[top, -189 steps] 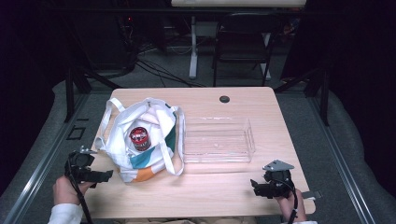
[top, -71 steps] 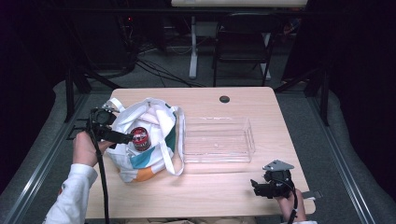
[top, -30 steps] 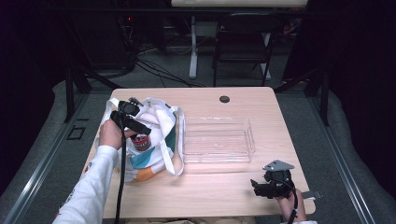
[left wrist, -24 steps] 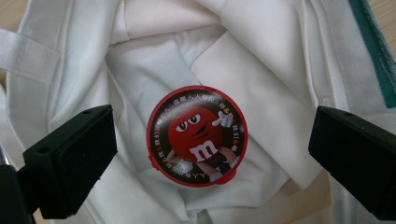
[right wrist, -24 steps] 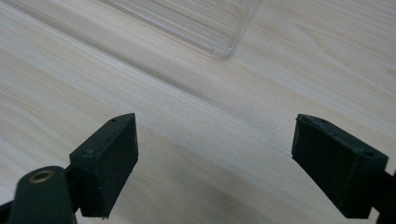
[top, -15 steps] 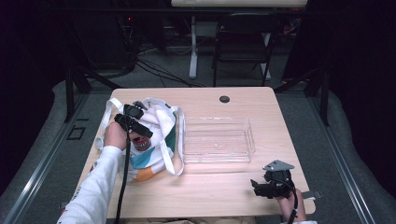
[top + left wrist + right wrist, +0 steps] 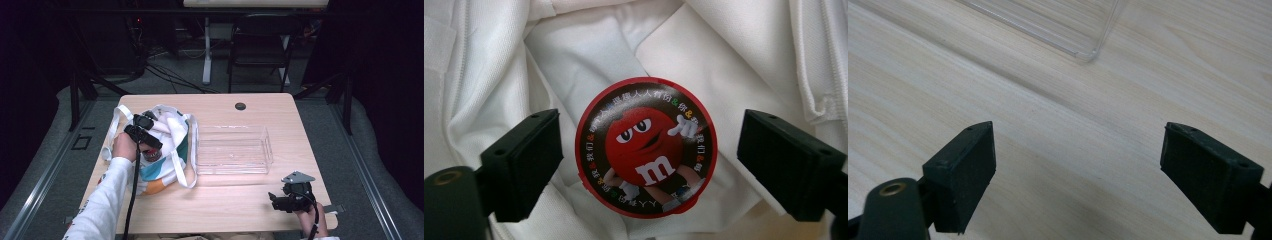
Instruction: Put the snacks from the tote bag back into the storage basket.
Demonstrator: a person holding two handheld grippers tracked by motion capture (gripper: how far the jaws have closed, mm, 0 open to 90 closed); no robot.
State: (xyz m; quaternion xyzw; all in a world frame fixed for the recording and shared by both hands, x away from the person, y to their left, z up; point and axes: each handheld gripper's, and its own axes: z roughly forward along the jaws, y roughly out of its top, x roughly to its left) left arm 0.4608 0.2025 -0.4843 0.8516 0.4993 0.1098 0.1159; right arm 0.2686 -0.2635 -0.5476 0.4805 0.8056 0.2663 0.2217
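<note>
White cloth fills the left gripper view: the inside of a white fabric tote bag (image 7: 744, 55) with teal and orange panels, lying on the left part of the pale wooden surface (image 7: 235, 200) in the high view. Down in the bag sits a round container with a red-rimmed lid printed with a red candy character (image 7: 646, 147), lid facing up. The left gripper (image 7: 649, 167) hangs over the bag's mouth with its black fingers (image 7: 524, 155) spread wide, one on each side of the lid and apart from it, touching nothing that can be seen. In the high view the left gripper (image 7: 145, 135) is held by a hand in a white sleeve (image 7: 100, 205), and the container (image 7: 150, 155) shows just beneath it inside the bag (image 7: 172, 150).

Just beside the bag, toward the middle of the surface, stands a clear rectangular plastic tray (image 7: 232, 150). A small black round disc (image 7: 240, 106) lies near the far edge.

The right gripper (image 7: 287, 200) rests near the front right corner of the surface, well apart from the tray. In the right gripper view its fingers (image 7: 965, 170) are spread wide over bare wood, with a corner of the tray (image 7: 1088, 50) ahead.
</note>
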